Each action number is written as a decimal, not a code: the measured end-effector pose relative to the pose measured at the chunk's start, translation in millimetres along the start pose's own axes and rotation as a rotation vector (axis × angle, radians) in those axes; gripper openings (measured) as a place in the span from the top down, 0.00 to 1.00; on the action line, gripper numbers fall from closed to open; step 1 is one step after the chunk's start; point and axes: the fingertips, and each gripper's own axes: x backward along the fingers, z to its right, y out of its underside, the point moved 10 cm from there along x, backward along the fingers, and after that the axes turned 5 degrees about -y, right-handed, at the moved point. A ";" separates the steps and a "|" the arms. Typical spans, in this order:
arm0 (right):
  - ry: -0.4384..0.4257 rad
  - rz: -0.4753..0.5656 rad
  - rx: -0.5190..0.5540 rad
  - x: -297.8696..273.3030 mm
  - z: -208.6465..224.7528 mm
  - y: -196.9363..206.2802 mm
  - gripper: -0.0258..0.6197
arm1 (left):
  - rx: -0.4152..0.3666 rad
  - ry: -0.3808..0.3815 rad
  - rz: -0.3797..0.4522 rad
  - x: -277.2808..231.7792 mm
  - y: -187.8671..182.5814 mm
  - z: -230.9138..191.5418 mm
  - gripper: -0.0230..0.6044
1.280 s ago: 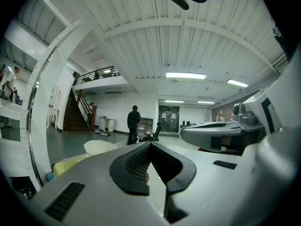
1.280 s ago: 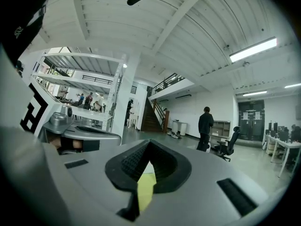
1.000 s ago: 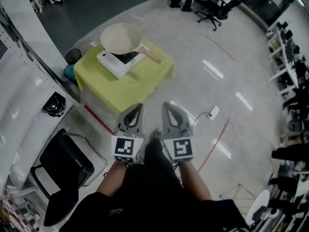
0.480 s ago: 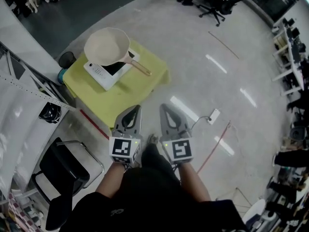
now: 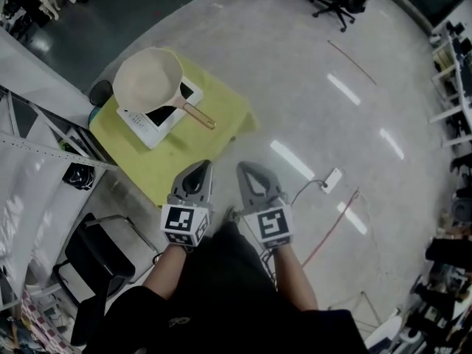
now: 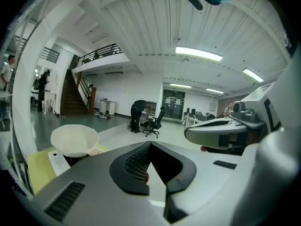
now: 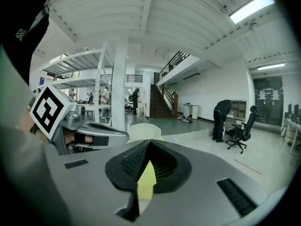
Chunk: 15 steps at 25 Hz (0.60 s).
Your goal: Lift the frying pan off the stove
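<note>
Inspector: Frying pan (image 5: 147, 80) sits further left and lower in the head view than a second ago. The yellow table (image 5: 184, 153) under it now lies close ahead and to the left of the person, who has evidently walked nearer.

Clerk: Where is the pan?

Inspector: On the white stove (image 5: 144, 127), on the far-left part of the table. It is not lifted.

Clerk: Which way does it point?

Inspector: It stands upright with the bowl open upward. Its long axis runs from bowl to handle (image 5: 198, 115), slanting from upper left to lower right in the head view. The handle end points toward the table's middle and passes out over the stove's edge.

Clerk: And the grippers?

Inspector: Left gripper (image 5: 200, 169) and right gripper (image 5: 247, 169) are held side by side, well apart from the pan. Each has its jaws pressed together with nothing between them.

Clerk: Which step is this?

Inspector: The approach, in my judgement. The next move calls for reaching a gripper to the handle and parting its jaws. They should close across the handle near the bowl, so the pan does not tip, and then lift straight up.
</note>
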 end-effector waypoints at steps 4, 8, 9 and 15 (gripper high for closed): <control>-0.027 -0.027 0.014 -11.5 18.0 3.8 0.94 | 0.018 -0.035 -0.020 -15.7 -1.4 -4.8 0.89; -0.036 -0.063 0.061 -29.8 28.8 2.1 0.94 | 0.040 -0.073 -0.030 -26.3 -3.3 -20.3 0.89; -0.042 -0.059 0.073 -36.0 30.6 1.0 0.94 | 0.039 -0.081 -0.032 -28.9 -3.5 -25.3 0.89; -0.104 -0.110 0.090 -77.8 46.3 -1.0 0.94 | 0.065 -0.126 -0.048 -55.6 0.6 -57.3 0.89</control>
